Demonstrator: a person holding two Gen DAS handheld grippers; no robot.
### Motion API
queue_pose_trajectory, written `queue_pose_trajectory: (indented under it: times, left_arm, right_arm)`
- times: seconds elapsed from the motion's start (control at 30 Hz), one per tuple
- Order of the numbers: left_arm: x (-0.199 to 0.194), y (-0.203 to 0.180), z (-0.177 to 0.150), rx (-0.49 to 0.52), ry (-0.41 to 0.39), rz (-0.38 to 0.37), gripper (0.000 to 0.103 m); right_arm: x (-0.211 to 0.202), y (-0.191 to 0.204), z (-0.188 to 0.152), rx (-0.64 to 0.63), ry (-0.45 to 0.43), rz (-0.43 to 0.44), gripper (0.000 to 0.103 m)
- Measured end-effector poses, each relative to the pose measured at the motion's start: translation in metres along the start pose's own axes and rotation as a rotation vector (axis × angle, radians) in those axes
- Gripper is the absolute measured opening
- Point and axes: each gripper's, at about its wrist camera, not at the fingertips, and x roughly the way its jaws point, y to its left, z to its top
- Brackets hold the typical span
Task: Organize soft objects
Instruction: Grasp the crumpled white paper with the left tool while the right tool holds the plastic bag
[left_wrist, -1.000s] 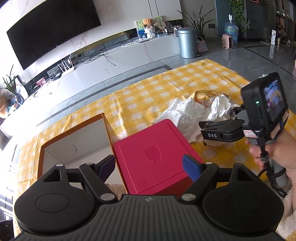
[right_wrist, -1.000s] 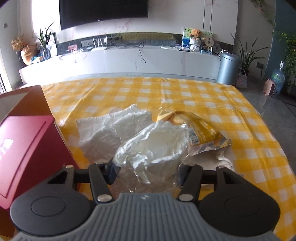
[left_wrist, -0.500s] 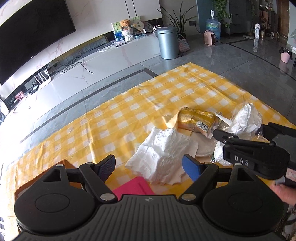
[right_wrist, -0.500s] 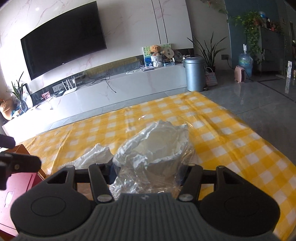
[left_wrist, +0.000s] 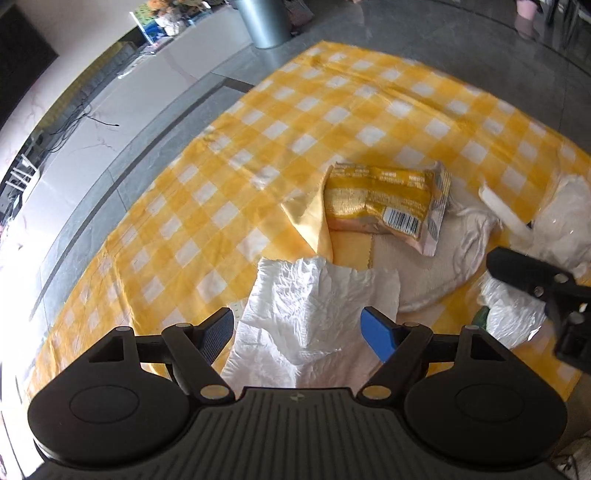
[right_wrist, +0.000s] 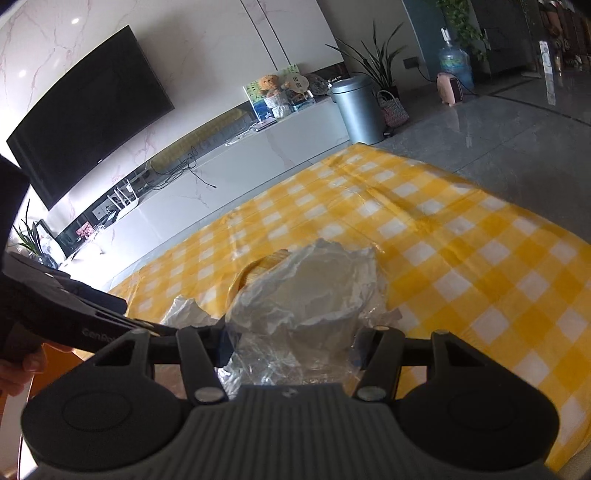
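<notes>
Left tongs swung over white cloth, spread wide; right tongs clamp crinkly bag.

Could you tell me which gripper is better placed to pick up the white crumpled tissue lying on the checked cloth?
Left. The left gripper is open right above the white tissue, while the right gripper is shut on a clear plastic bag.

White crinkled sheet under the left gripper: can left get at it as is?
Probably yes. The left gripper is open, its fingers on either side of the white crinkled sheet, nothing lying on that part. The right gripper, off to the side, holds a clear plastic bag.
</notes>
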Motion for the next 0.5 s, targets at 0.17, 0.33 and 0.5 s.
queue_pose_trajectory:
  times: [0.17, 0.33, 0.5]
  left_arm:
    - [0.036, -0.003, 0.005, 0.040, 0.115, -0.010, 0.095]
    - [0.062, 0.004, 0.009, -0.044, 0.214, -0.027, 0.094]
    - [0.061, -0.002, 0.008, -0.063, 0.224, -0.053, 0.023]
  right_arm:
    - [0.003, 0.006, 0.000, -0.002, 0.013, 0.023, 0.057]
    - [0.006, 0.005, -0.001, -0.015, 0.031, -0.040, 0.057]
    - [0.004, -0.002, 0.001, 0.012, 0.031, -0.054, 0.057]
